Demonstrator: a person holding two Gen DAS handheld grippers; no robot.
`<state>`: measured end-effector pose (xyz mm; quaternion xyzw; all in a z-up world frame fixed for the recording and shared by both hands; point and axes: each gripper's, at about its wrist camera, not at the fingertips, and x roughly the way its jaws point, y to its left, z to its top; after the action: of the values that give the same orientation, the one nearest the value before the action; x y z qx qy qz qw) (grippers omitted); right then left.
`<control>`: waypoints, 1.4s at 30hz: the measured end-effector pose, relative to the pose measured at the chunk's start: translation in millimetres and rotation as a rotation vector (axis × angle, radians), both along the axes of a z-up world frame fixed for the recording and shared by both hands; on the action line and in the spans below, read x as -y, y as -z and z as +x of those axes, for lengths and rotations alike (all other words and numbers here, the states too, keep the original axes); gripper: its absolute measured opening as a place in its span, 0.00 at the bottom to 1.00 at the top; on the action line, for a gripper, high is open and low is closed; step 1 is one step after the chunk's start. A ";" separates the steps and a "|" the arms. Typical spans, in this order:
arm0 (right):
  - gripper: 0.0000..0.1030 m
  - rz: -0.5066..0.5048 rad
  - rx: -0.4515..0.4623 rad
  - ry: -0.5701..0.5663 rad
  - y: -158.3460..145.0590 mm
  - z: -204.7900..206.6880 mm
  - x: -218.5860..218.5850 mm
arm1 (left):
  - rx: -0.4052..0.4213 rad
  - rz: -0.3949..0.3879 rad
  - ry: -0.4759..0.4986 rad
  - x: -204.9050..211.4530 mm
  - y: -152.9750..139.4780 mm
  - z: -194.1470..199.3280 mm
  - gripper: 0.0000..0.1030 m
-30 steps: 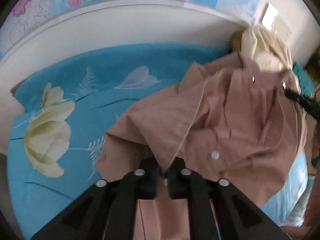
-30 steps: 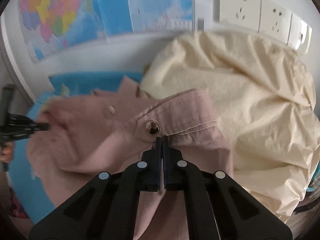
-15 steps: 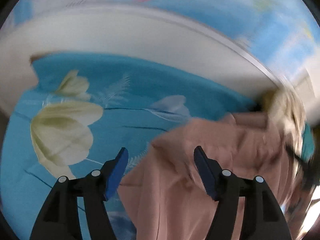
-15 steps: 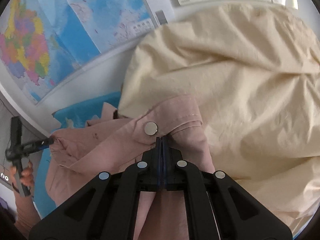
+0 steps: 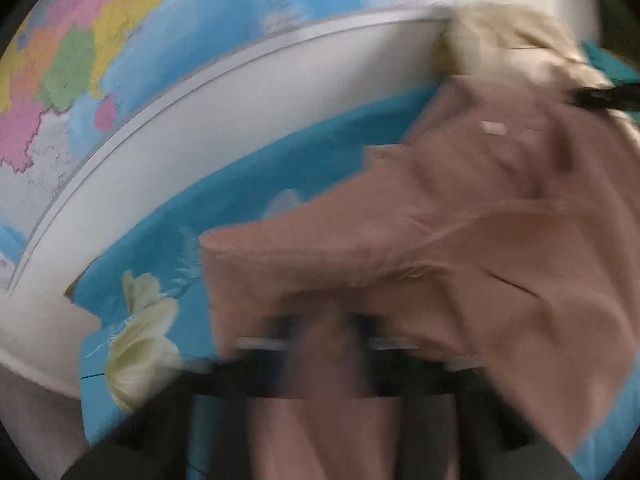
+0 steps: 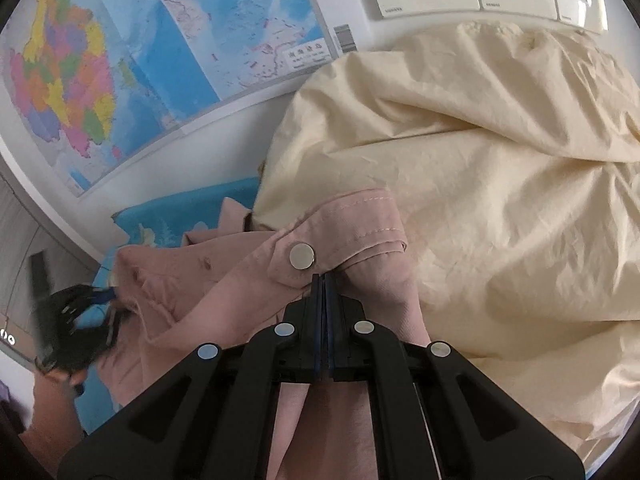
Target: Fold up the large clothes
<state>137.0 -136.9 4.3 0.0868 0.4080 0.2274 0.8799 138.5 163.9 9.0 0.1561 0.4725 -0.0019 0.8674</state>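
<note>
Currently: my right fingers pinch the pink shirt cuff beside the cream garment; my left fingers, just closed, grip the shirt's far edge.

Left wrist view motion-blurred: left gripper smeared, jaw stance unreadable, pink shirt covering fingers. Right wrist view: cream garment cut off at right edge, hiding blue sheet.
</note>
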 end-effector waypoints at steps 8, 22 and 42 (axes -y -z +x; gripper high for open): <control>0.02 0.005 -0.003 0.023 -0.4 8.9 4.6 | -0.083 -0.192 -0.183 -45.8 8.2 43.9 0.03; 0.63 -0.026 0.074 -0.027 -7.6 -33.4 19.2 | 0.025 -0.380 -0.204 -88.9 -27.4 -59.2 0.75; 0.08 0.176 -0.066 0.023 69.5 -122.8 82.7 | -0.052 -0.730 -0.160 -76.4 25.3 -127.5 0.12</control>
<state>14.3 -219.7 -65.3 0.1758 0.4143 0.2494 0.8575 11.1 240.4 -16.3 -0.2009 0.4733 -0.1062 0.8511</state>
